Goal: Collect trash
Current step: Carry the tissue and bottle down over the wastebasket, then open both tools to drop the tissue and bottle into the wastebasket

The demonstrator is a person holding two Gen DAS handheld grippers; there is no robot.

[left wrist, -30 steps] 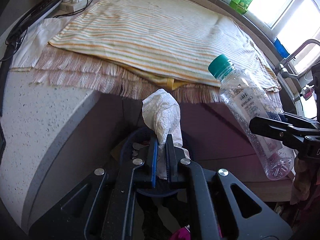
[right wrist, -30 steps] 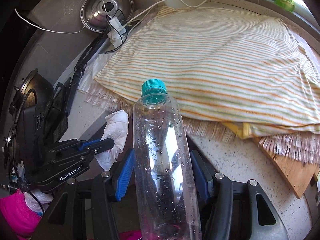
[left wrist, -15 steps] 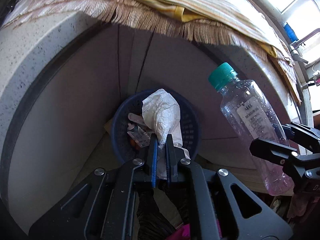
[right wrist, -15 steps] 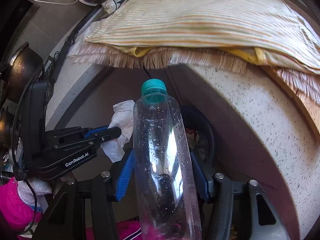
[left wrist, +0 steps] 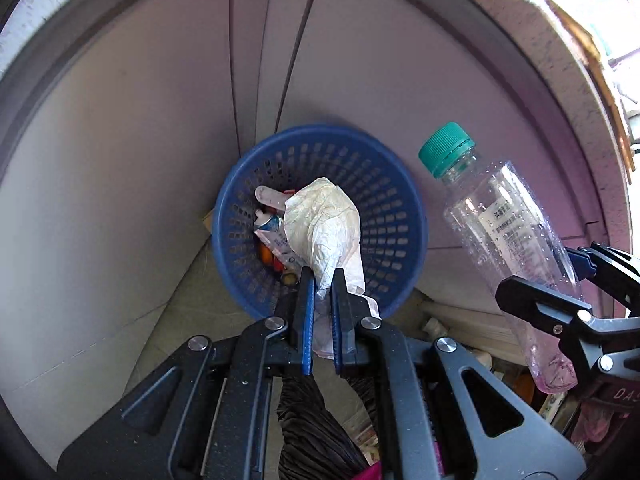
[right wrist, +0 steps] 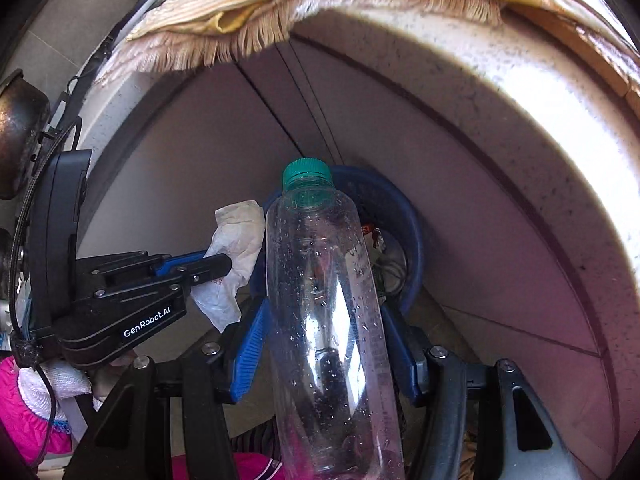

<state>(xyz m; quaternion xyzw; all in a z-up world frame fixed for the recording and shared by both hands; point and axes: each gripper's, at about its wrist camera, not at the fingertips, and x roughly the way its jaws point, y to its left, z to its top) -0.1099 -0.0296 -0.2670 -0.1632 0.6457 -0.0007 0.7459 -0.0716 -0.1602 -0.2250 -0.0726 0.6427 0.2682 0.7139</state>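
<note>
Both grippers have dropped below the counter toward the blue basket (left wrist: pixel 394 184). The left gripper (left wrist: pixel 322 280) pinches a crumpled tissue (left wrist: pixel 324 224) over it, apparently not inside; the right gripper (right wrist: pixel 320 320) clamps a clear bottle (right wrist: pixel 320 300).

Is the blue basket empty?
No, the blue basket already holds wrappers and other scraps at its bottom, seen past the crumpled tissue pinched in the left tool.

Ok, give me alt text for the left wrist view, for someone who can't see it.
The left hand-held gripper pinches a crumpled white tissue above a blue perforated wastebasket already holding scraps. At right, the right hand-held gripper holds a clear green-capped plastic bottle.
</note>
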